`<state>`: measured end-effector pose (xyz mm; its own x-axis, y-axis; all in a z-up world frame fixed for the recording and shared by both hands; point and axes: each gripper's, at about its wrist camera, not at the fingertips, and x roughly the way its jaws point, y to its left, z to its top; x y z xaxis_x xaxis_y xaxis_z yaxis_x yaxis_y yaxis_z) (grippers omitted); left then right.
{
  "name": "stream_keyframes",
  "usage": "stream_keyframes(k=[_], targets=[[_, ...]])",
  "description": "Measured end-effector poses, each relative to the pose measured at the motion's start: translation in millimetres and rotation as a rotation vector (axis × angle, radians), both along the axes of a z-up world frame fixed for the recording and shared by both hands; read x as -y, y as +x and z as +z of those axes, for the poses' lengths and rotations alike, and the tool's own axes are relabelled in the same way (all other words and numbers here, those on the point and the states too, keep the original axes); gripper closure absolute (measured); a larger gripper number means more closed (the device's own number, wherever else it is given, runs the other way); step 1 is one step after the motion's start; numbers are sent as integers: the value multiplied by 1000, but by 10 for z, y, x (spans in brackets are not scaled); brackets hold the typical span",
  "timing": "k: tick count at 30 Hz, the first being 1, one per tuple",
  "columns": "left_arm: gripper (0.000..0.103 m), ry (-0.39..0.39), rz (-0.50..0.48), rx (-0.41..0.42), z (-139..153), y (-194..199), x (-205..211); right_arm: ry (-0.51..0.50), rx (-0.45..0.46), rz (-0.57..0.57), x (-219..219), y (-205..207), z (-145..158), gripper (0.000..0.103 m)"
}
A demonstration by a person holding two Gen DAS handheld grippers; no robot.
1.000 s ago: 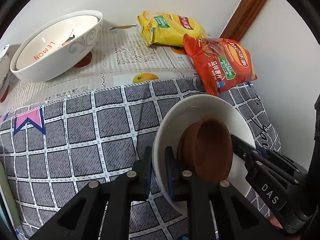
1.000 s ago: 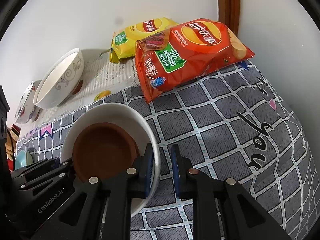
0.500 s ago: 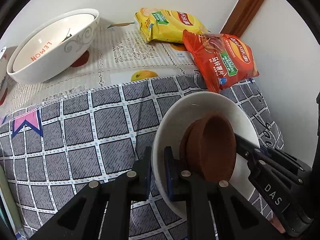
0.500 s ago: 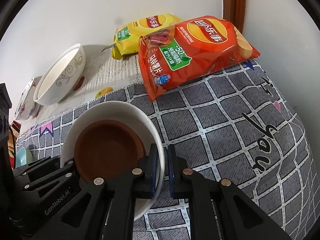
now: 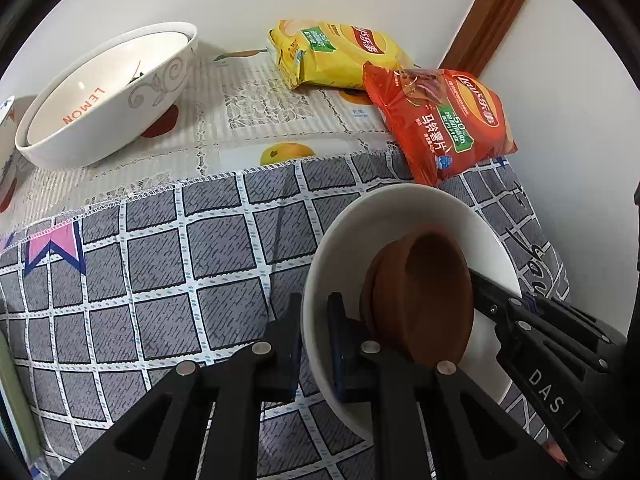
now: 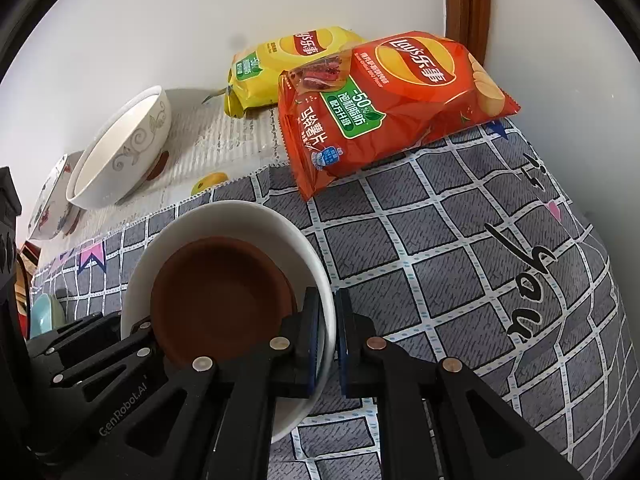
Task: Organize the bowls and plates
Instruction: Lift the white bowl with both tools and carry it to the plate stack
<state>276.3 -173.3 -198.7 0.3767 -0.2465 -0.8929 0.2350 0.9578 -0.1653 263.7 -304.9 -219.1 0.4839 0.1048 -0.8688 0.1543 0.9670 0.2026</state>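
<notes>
Since a second ago my right gripper [image 6: 328, 332] has clamped the white bowl [image 6: 256, 216] rim; left gripper [image 5: 314, 340] pinches the opposite rim, brown dish [image 6: 220, 300] inside, over the checked cloth [image 5: 140, 272].

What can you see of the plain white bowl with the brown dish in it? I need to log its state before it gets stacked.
The white bowl looks like glossy, undecorated ceramic, wide and round. It sits over the grey checked cloth, near the red chip bag. A brown dish leans inside it. The left gripper and right gripper are each shut on its rim, on opposite sides. Whether it rests on the cloth is unclear.
</notes>
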Motion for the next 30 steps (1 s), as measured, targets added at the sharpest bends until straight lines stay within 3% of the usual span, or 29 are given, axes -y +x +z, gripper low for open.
stream_keyframes(k=[11, 30], targets=[[92, -16, 3, -8, 153, -197, -144, 15, 23, -16, -64, -261, 90, 95], [92, -28, 57, 67, 750, -729, -746, 37, 95, 10, -595, -765, 726, 95]])
